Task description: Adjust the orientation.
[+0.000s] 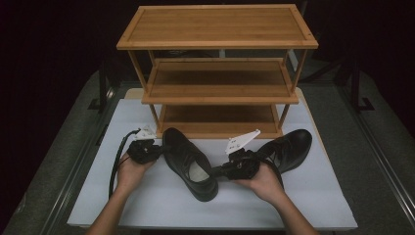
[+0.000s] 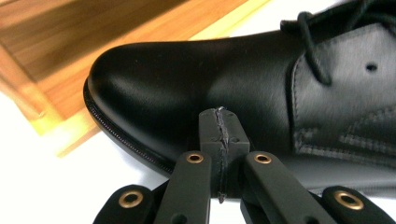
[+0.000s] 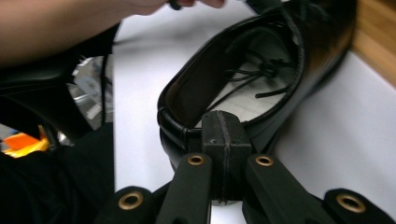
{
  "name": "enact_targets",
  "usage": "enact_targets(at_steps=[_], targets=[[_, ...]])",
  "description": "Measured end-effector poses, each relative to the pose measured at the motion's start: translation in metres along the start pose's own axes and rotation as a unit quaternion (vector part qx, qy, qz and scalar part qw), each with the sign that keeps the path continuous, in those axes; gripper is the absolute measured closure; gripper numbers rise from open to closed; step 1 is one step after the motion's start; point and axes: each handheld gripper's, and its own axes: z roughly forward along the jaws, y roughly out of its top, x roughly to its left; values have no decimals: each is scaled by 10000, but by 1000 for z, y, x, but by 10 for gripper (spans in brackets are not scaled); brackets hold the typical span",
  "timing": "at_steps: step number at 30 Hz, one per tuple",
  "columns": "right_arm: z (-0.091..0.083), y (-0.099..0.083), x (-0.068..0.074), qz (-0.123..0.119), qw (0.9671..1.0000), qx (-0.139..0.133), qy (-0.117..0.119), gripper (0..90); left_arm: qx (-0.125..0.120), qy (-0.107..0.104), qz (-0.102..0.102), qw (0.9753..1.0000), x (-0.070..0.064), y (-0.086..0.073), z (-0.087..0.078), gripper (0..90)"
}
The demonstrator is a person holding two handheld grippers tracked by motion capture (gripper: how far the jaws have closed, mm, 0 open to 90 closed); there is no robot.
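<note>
the black shoe (image 1: pixel 190 164) i am working on lies on the white table (image 1: pixel 147 205), just in front of the bottom shelf of the wooden rack (image 1: pixel 218 63). in the high view its long axis runs on a slant: the toe points up and to the left, toward the rack's left front leg, and the heel comes down toward me and a little to the right. it sits on its sole, opening upward, with the pale insole showing and the lace ends lying loose inside.

my right tongs (image 1: pixel 222 172) meet the shoe at the heel end. in the right gripper view the two jaws stand pressed flat together with no gap, their tips right at the rolled back edge of the heel collar (image 3: pixel 180 128); i cannot tell whether any leather is caught between them, so i count them as closed and touching the rim.

my left tongs (image 1: pixel 157 151) are at the other end, beside the toe. in the left gripper view its jaws are also fully closed on each other, holding nothing, with the tips set against the smooth side of the toe cap (image 2: pixel 154 84) just above the sole's welt.

a second black shoe (image 1: pixel 288 148) lies on the table to the right, behind my right hand (image 1: pixel 262 180), its toe pointing up and to the right, apart from the first.
</note>
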Motion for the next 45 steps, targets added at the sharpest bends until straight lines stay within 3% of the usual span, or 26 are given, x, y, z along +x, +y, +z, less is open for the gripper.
enact_targets(at_steps=[10, 15, 19, 24, 28, 31, 32, 33, 34, 35, 36, 37, 42, 43, 45], targets=[[9, -9, 16, -237, 9986, -244, 399, 900, -18, -198, 167, 9997, -12, 17, 16, 900], [14, -9, 25, -335, 9975, -250, 566, 900, -2, -294, 326, 9990, -25, 28, 30, 900], [17, -9, 28, -353, 9972, -272, 597, 900, 19, -276, 377, 9989, -29, 30, 31, 900], [15, -10, 28, -362, 9973, -295, 560, 899, -48, -398, 263, 9989, -26, 28, 26, 856], [7, -14, 25, -267, 9979, -528, 281, 843, -178, -614, 157, 9978, -29, 28, 9, 759], [0, -13, 19, -143, 9978, -653, -15, 780, -198, -680, 210, 9973, -35, 28, -2, 667], [0, -13, 19, -143, 9978, -653, -15, 780, -198, -680, 210, 9973, -35, 28, -2, 649], [-3, -11, 14, -36, 9972, -688, -289, 749, -263, -775, 182, 9965, -38, 28, -10, 629], [-3, -11, 14, -36, 9972, -688, -289, 749, -263, -775, 182, 9965, -38, 28, -10, 613], [-3, -8, 10, 53, 9971, -664, -378, 722, -330, -939, 157, 9949, -42, 26, -16, 596], [-2, -7, 9, 108, 9968, -659, -439, 718, -330, -939, 157, 9949, -42, 26, -16, 580], [-2, -6, 7, 126, 9965, -657, -503, 704, -383, -1074, 183, 9933, -48, 26, -21, 571], [3, -4, 3, 234, 9957, -635, -631, 675, -453, -1093, 260, 9926, -56, 23, -29, 543], [6, -4, 2, 258, 9955, -617, -669, 657, -490, -1246, 220, 9908, -59, 22, -30, 540], [7, -3, 1, 269, 9951, -632, -712, 643, -426, -1196, 316, 9914, -63, 22, -28, 538]])
